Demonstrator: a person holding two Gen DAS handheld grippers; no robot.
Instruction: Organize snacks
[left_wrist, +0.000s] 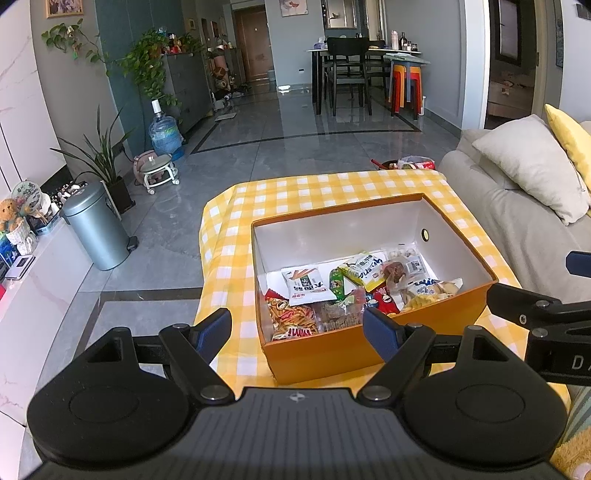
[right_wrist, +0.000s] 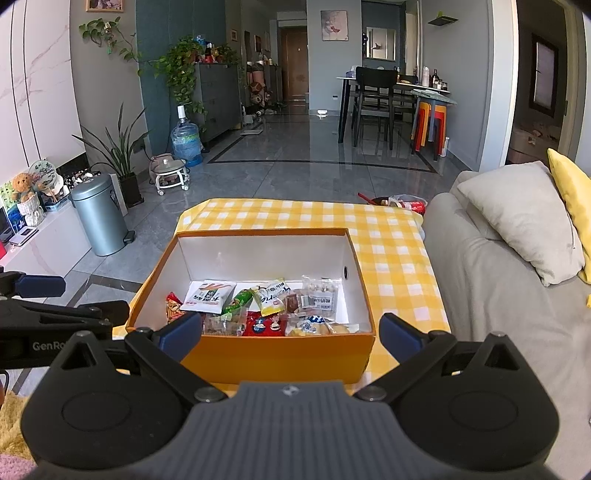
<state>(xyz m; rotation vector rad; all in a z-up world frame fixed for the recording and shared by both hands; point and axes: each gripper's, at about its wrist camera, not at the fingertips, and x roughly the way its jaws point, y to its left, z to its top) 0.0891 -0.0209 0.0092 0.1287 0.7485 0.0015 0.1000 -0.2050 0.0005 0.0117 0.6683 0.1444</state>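
The orange box (right_wrist: 273, 354) is seen sitting on the yellow-checked cloth (right_wrist: 391, 236) of the desk, beside the grey sofa (right_wrist: 491, 295), and the snack packets (right_wrist: 258, 306) are all gathered inside it at its near end, the white packet (left_wrist: 307, 286) lying on top among them. The left gripper (left_wrist: 297, 332) is held above the box's near-left corner with its jaws spread wide and nothing between them. The right gripper (right_wrist: 291, 334) is held just short of the box's near wall, its jaws likewise spread wide and empty.
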